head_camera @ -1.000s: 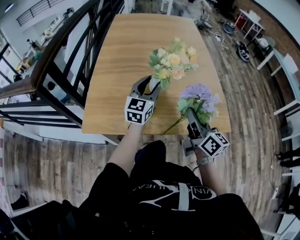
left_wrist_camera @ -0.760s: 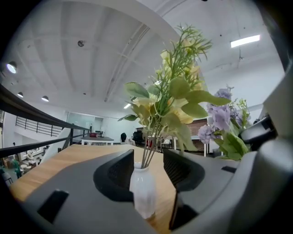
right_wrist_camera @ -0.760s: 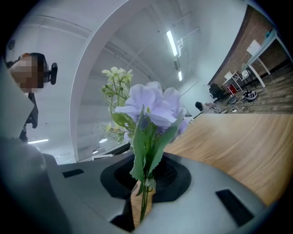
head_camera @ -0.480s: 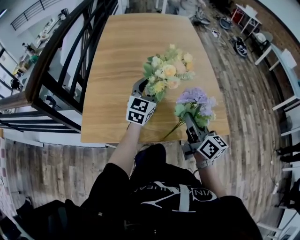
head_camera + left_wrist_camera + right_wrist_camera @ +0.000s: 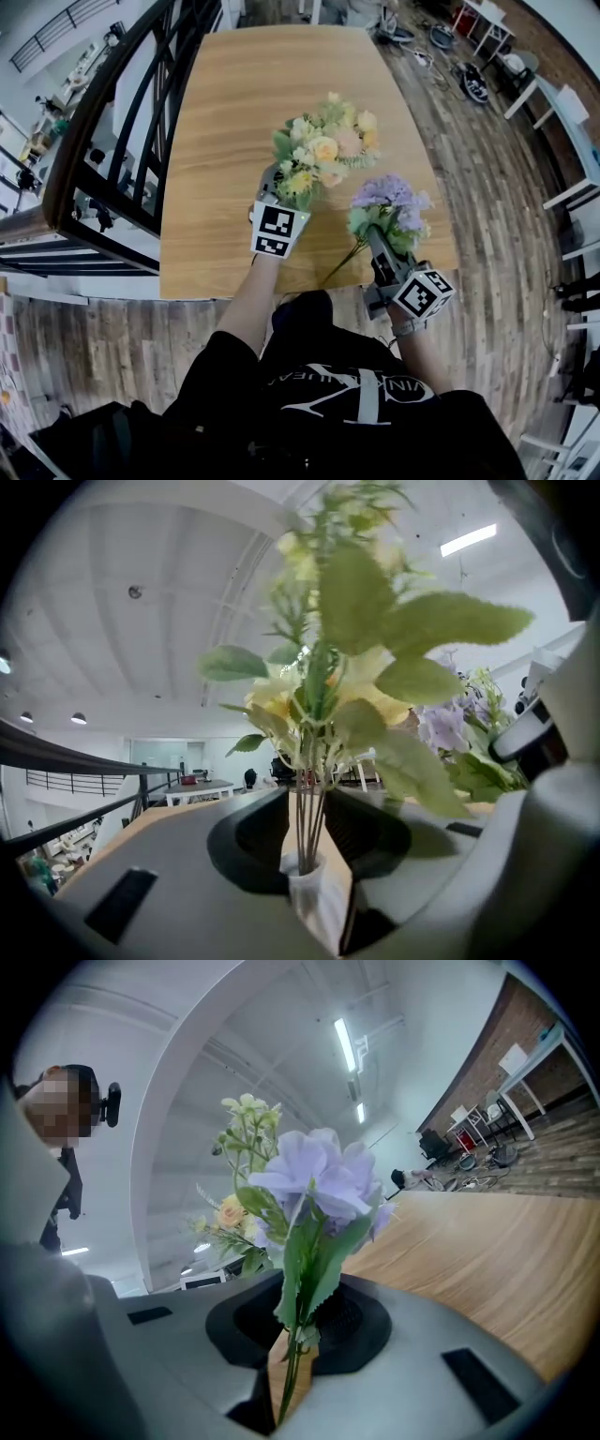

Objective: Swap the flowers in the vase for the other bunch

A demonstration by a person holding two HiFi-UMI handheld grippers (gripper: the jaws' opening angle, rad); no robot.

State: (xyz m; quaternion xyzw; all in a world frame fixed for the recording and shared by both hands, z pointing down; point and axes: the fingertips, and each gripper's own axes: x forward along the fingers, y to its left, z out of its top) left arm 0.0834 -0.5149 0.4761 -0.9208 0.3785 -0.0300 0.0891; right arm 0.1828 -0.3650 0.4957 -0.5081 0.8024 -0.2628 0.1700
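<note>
A yellow and cream bunch stands in a narrow white vase, its green stems rising from the neck. My left gripper reaches level over the wooden table. Its jaws have just been closing with the vase between them, and they now grip it; in the head view the blooms hide the vase. To the right, my right gripper is shut on the stems of the purple bunch. That bunch stands upright between its jaws, and its stem ends trail toward the table's near edge.
A black metal railing runs along the table's left side. White chairs and tables stand on the plank floor to the right. The person's arms and dark shirt fill the bottom of the head view.
The left gripper and the yellow bunch have shifted a little left and nearer to the person. The white vase neck seen a second ago is now under the blooms. The right gripper stays put.
</note>
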